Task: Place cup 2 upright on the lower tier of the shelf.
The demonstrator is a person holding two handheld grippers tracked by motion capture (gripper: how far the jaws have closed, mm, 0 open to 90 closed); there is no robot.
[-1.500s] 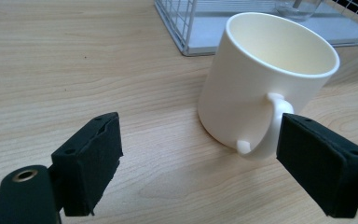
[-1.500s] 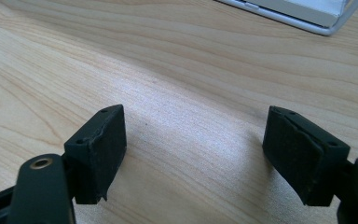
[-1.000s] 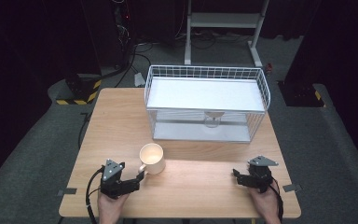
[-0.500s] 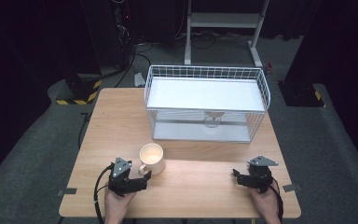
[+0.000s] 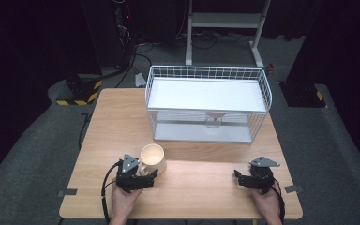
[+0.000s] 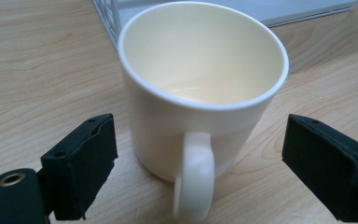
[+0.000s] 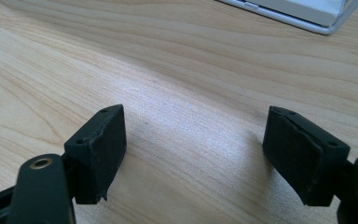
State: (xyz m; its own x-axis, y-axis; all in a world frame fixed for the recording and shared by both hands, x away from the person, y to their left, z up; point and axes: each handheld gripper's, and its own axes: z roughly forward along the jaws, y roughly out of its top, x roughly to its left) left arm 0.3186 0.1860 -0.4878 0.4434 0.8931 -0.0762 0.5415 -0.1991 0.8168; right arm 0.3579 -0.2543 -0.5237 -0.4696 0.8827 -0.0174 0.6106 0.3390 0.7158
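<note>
While the cream mug (image 5: 152, 157) stands upright and empty on the wooden bench (image 5: 122, 117), at about 7 o'clock from the bench's middle, the left gripper (image 5: 149, 174) sits just behind it at the near edge. Seen from the left gripper view, the mug (image 6: 200, 88) has its handle (image 6: 193, 179) turned straight back toward the camera, between the two black pads (image 6: 81, 163), which stand wide apart on either side of it. The jaws have just been opening, and the pads press on nothing; a strip of bare wood shows between each pad and the mug's wall.

At about 5 o'clock on the bench the right gripper (image 5: 241, 176) rests in the person's hand, well apart from the mug. Its own view shows its pads (image 7: 100, 149) spread wide over plain wood grain, with nothing between them.

Toward 12 o'clock stands a white wire basket (image 5: 206, 75) with a flat white floor. Something small and pale hangs or stands at its front wall (image 5: 214, 119); it may be a clear glass, though the high view is too coarse to be sure.
</note>
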